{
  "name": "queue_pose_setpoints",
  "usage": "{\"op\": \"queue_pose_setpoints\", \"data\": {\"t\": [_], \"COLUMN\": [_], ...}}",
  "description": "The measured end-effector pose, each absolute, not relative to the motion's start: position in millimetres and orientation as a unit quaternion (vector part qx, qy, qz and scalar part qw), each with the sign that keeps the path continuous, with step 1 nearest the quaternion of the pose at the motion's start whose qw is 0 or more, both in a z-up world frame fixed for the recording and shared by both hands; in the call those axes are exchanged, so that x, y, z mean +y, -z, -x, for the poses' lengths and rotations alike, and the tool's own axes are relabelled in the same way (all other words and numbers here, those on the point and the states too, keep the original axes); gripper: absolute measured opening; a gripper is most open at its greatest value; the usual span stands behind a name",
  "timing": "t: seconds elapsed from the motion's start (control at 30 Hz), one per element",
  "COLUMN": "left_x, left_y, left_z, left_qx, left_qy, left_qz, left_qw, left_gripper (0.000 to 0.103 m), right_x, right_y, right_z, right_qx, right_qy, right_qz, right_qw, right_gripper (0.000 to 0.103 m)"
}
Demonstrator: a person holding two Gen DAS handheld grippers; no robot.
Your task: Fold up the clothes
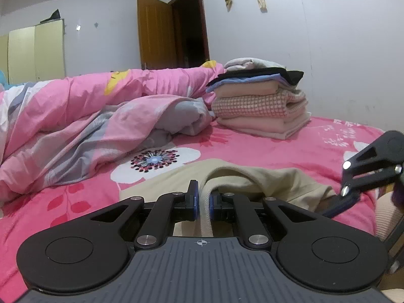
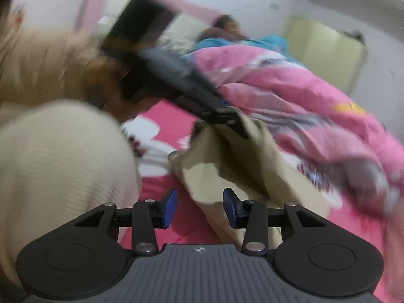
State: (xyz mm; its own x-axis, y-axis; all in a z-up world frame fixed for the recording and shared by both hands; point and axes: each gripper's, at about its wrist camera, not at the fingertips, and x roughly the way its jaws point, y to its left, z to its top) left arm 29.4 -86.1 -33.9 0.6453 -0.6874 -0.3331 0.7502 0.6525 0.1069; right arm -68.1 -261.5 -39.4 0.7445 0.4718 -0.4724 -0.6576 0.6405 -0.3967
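A beige garment (image 1: 275, 179) lies on the pink flowered bed sheet (image 1: 75, 202). My left gripper (image 1: 204, 203) is shut on its ribbed edge, which runs between the blue pads. In the blurred right wrist view the same garment (image 2: 242, 161) hangs from the left gripper (image 2: 227, 118) above the sheet. My right gripper (image 2: 199, 208) is open and empty, with its pads on either side of the garment's lower edge. It also shows at the right edge of the left wrist view (image 1: 346, 192).
A stack of folded clothes (image 1: 262, 101) stands on the bed by the wall. A crumpled pink and grey quilt (image 1: 88, 121) fills the left side. My beige-sleeved arm (image 2: 55, 171) is at the left of the right wrist view. An open wooden door (image 1: 156, 30) is behind.
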Motion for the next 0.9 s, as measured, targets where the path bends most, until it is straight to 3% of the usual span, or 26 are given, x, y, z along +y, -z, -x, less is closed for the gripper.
{"op": "queue_pose_setpoints", "data": {"t": [0.03, 0.07, 0.1, 0.13, 0.47, 0.7, 0.8, 0.9], "left_x": [-86, -85, -85, -85, -81, -78, -75, -62], "left_y": [34, 34, 35, 35, 37, 38, 37, 34], "left_z": [-29, -29, -29, -29, -30, -29, -30, -29], "left_qx": [0.134, 0.134, 0.135, 0.135, 0.139, 0.142, 0.150, 0.151], "left_qy": [0.400, 0.400, 0.400, 0.400, 0.408, 0.415, 0.412, 0.407], "left_qz": [-0.118, -0.118, -0.118, -0.119, -0.115, -0.110, -0.109, -0.088], "left_qw": [0.899, 0.899, 0.899, 0.899, 0.895, 0.892, 0.892, 0.897], "left_gripper": [0.008, 0.008, 0.008, 0.008, 0.009, 0.009, 0.015, 0.028], "right_x": [-256, -253, -253, -252, -295, -293, -286, -280], "right_y": [44, 46, 46, 46, 13, 19, 24, 27], "right_z": [67, 65, 62, 59, 22, -4, -8, -8], "right_qx": [0.162, 0.162, 0.166, 0.171, 0.183, 0.206, 0.210, 0.205], "right_qy": [-0.318, -0.320, -0.325, -0.329, -0.337, -0.305, -0.285, -0.265], "right_qz": [0.301, 0.311, 0.309, 0.307, 0.146, 0.103, 0.107, 0.122], "right_qw": [0.884, 0.880, 0.878, 0.877, 0.912, 0.924, 0.929, 0.934], "right_gripper": [0.040, 0.032, 0.004, 0.000, 0.000, 0.000, 0.000, 0.000]}}
